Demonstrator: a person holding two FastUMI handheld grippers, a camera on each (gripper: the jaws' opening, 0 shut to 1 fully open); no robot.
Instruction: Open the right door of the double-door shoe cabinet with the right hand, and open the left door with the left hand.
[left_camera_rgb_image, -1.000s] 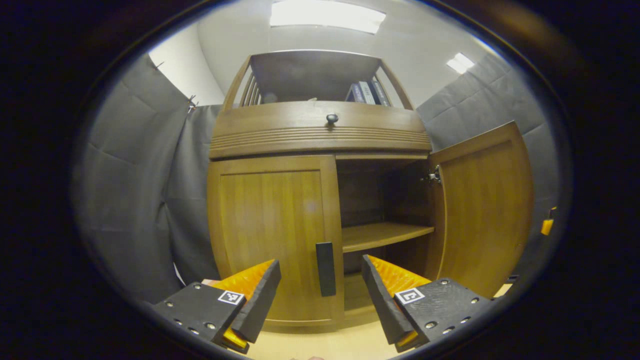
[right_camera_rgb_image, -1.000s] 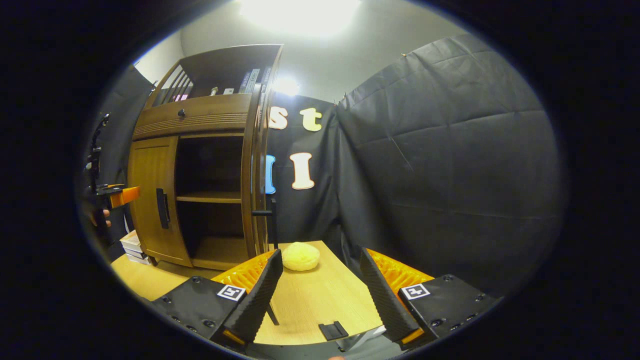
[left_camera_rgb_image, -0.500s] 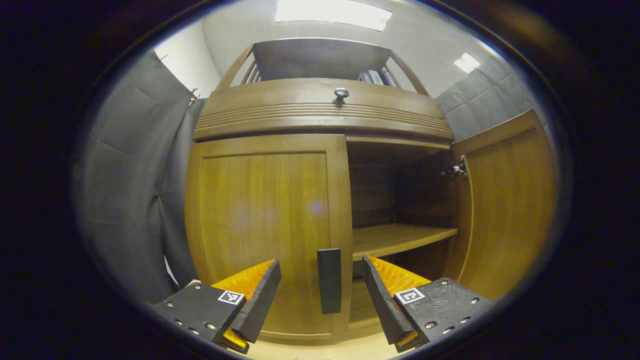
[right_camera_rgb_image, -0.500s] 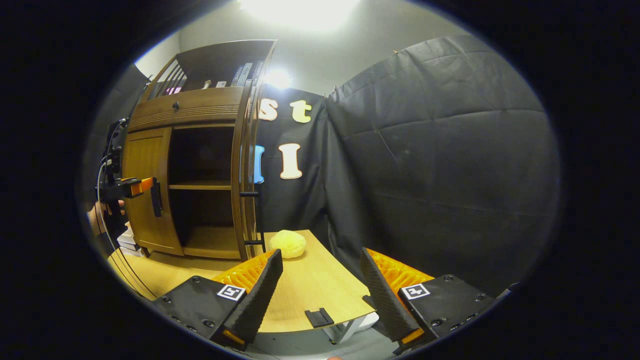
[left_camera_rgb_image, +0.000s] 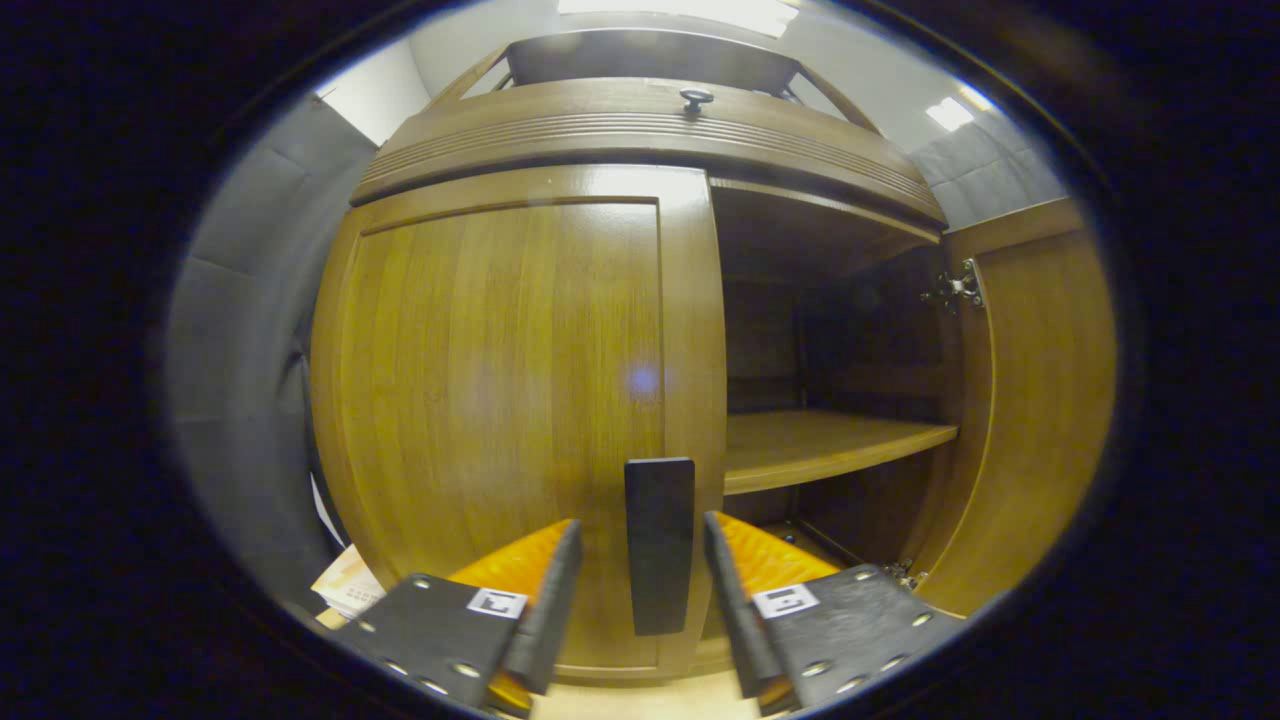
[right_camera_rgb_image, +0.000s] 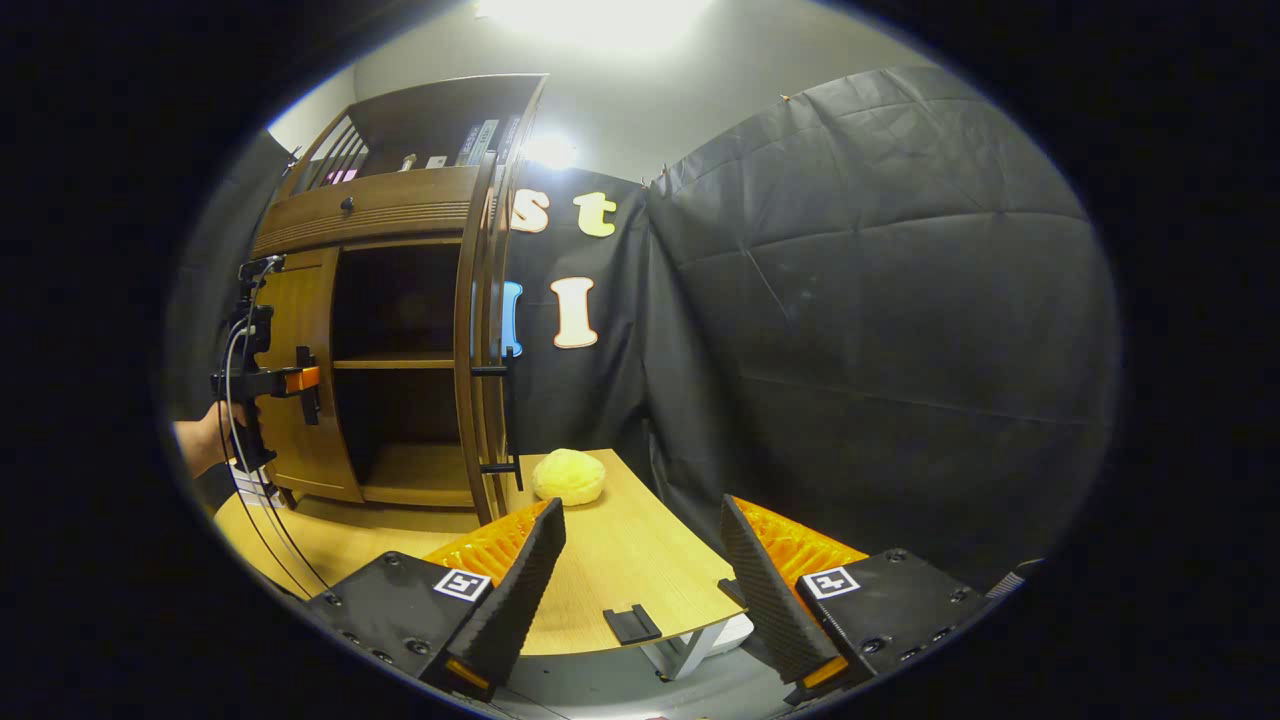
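The wooden shoe cabinet has its left door closed and its right door swung wide, baring a shelf. My left gripper is open, with one finger on each side of the left door's black handle; narrow gaps remain on both sides. In the right gripper view the left gripper sits at that handle, held by a hand. My right gripper is open and empty, well back from the cabinet, above the table's front edge. The right door appears edge-on there.
The cabinet stands on a light wooden table. A yellow rounded object lies near the open right door. A small black piece sits at the table's front edge. Black cloth walls close in on the right and behind.
My left gripper has moved in to the left door's handle and its fingers have narrowed around it. The right gripper has drifted slightly back, still open.
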